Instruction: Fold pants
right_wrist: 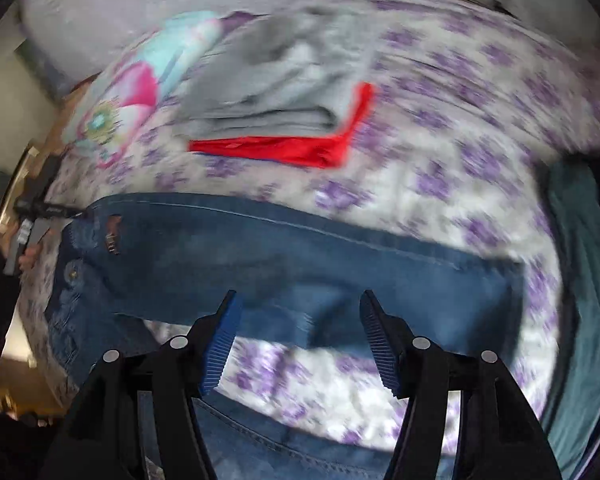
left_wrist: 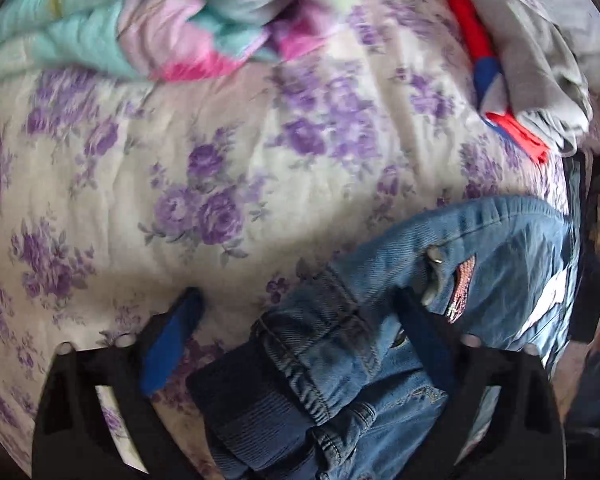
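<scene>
Blue denim pants (left_wrist: 480,264) lie on a bed with a purple-flowered cover (left_wrist: 180,160). In the left wrist view the waistband, with a dark ribbed elastic band (left_wrist: 244,412), lies between the fingers of my left gripper (left_wrist: 300,312), which is open just above it. In the right wrist view the pants (right_wrist: 300,256) stretch across the bed, one leg above and one leg (right_wrist: 260,440) below. My right gripper (right_wrist: 300,300) is open over the upper leg's lower edge and holds nothing.
A folded grey garment (right_wrist: 284,96) on a red one (right_wrist: 284,148) lies further back on the bed. A pink and turquoise quilt (left_wrist: 140,32) is bunched at the far side. A teal cloth (right_wrist: 580,280) hangs at the right edge.
</scene>
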`<state>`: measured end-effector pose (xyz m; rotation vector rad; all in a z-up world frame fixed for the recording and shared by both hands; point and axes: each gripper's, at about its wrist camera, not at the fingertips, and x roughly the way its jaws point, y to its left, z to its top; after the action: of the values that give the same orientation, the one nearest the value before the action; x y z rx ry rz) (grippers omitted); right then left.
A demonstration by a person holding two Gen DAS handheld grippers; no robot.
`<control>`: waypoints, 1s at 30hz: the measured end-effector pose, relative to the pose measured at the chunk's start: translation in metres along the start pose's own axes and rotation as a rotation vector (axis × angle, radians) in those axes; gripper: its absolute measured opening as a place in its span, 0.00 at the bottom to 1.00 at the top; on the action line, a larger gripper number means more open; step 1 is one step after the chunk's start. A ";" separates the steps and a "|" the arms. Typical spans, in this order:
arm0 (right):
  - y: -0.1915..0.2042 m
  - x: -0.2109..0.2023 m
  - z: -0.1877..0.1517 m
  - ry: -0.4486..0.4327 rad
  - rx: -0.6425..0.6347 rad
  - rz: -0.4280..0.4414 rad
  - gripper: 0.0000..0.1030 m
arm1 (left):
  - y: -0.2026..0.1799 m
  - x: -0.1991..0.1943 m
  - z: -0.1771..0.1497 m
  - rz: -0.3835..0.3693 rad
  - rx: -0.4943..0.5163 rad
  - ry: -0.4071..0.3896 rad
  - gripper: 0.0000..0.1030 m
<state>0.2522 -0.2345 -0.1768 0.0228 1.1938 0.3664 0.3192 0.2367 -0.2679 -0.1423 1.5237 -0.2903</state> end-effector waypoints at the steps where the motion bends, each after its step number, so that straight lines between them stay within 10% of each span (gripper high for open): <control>1: 0.023 0.014 0.018 0.019 -0.096 0.069 0.60 | -0.006 -0.004 -0.002 -0.003 0.031 -0.026 0.45; 5: 0.104 0.066 0.074 0.135 -0.414 0.291 0.64 | -0.018 -0.016 -0.016 -0.073 0.075 -0.079 0.30; 14: 0.191 0.182 0.127 0.332 -0.667 0.314 0.66 | -0.027 -0.038 -0.033 -0.038 0.128 -0.124 0.30; 15: 0.194 0.190 0.126 0.344 -0.688 0.295 0.58 | -0.027 -0.039 -0.034 -0.036 0.130 -0.127 0.30; 16: 0.194 0.196 0.125 0.360 -0.692 0.304 0.22 | -0.023 -0.042 -0.034 -0.033 0.135 -0.129 0.30; 17: 0.195 0.199 0.124 0.390 -0.684 0.340 0.11 | -0.025 -0.040 -0.032 -0.028 0.138 -0.130 0.30; 30: 0.210 0.167 0.111 0.269 -0.666 0.235 0.08 | -0.032 -0.036 -0.019 0.100 0.090 -0.128 0.31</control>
<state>0.3501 0.0311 -0.2424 -0.4800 1.2846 0.9838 0.2960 0.2179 -0.2252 -0.0135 1.3835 -0.2646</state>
